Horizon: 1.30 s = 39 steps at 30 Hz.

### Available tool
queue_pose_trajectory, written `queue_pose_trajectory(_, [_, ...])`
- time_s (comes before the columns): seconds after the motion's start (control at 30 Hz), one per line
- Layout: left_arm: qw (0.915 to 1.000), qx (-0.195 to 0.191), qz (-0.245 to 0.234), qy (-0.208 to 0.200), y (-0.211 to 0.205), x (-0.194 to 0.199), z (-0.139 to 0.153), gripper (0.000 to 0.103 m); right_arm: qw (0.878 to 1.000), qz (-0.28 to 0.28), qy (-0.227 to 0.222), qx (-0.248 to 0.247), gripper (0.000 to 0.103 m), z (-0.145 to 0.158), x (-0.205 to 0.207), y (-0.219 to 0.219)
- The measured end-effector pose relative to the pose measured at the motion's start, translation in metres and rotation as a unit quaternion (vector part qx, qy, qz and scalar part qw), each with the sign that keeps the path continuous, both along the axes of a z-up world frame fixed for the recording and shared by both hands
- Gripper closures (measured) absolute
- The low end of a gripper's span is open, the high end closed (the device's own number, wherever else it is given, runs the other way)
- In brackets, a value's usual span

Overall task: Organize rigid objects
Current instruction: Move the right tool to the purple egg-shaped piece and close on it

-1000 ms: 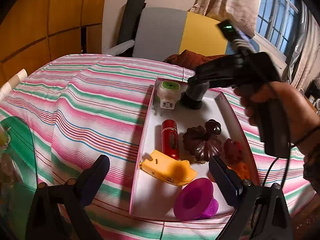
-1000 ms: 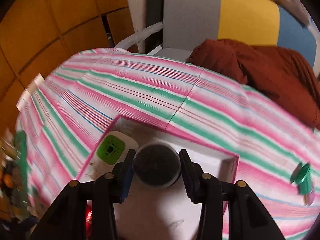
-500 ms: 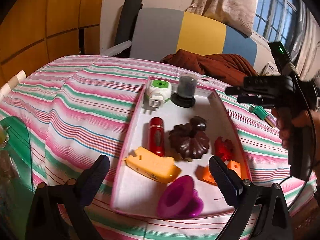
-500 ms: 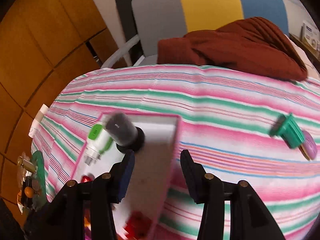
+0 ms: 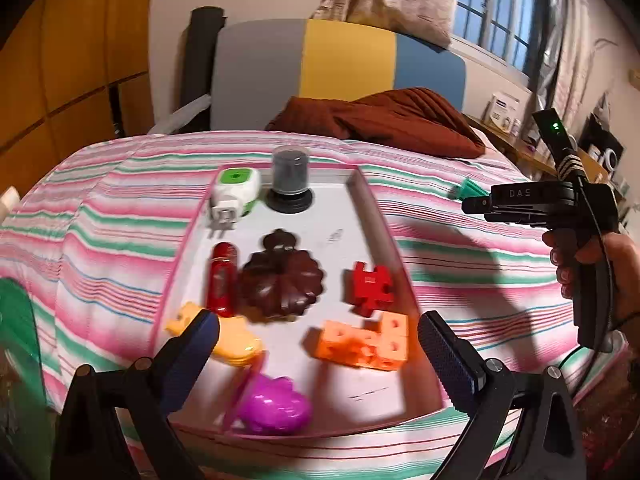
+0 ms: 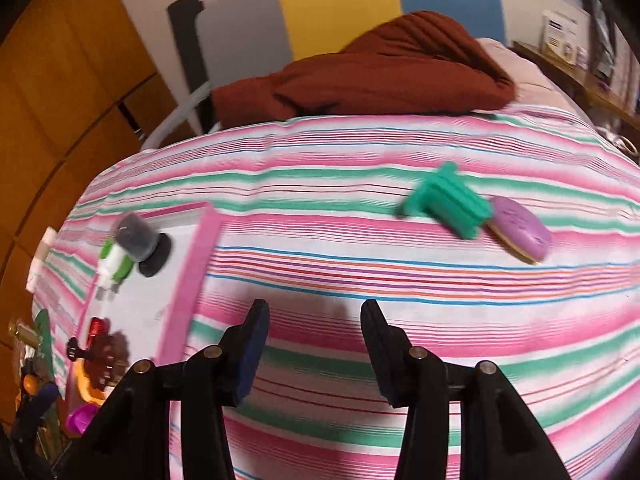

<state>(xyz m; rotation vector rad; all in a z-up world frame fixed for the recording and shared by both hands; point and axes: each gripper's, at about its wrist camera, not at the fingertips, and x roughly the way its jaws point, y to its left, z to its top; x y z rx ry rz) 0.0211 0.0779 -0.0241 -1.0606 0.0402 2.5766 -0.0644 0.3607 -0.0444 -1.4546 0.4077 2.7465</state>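
Next target, likely: green ridged piece, loose on the striped cloth of the desk, outside the tray.
Direction from tool: ahead and to the right of the right tool, well apart from it; far nearer than to the left tool.
Long axis: tilted, running from upper left to lower right in the right wrist view.
Neighbour: purple disc, flat, tan-edged, touching or just beside the green piece's lower right end.
Right tool state: jaws spread wide, holding nothing.
Left tool state: jaws spread wide, empty, hovering over the tray's near end.
Materials: green piece hard plastic, ribbed; cloth soft, quilted; tray white with pink rim, smooth.
Tray contents: dark cylinder on a base, white-green plug, red puzzle piece, orange blocks.
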Motion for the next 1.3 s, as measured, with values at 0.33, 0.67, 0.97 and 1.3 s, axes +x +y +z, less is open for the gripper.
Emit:
queue_pose_trajectory(0.33, [0.9988,-0.024,-0.043,0.005,0.039,0.009,0.003,0.003,0.998,-0.033,0.008,0.05,0.055,-0.001,0.005,0.049])
queue_pose_trajectory(0.67, [0.9979,-0.02,-0.061,-0.007,0.06,0.009,0.001,0.003,0.989,-0.123,0.037,0.072,0.055,0.002,-0.003,0.124])
queue_pose_trajectory(0.97, [0.9962,-0.029,-0.081,-0.014,0.081,0.012,-0.002,0.003,0.985,-0.142,0.047,0.09,0.055,-0.004,-0.031,0.152])
queue_pose_trajectory(1.3, [0.9965,-0.036,-0.072,-0.022,0.086,0.008,-0.007,0.002,0.994,0.011,0.044,0.098,0.056,-0.009,-0.057,0.09])
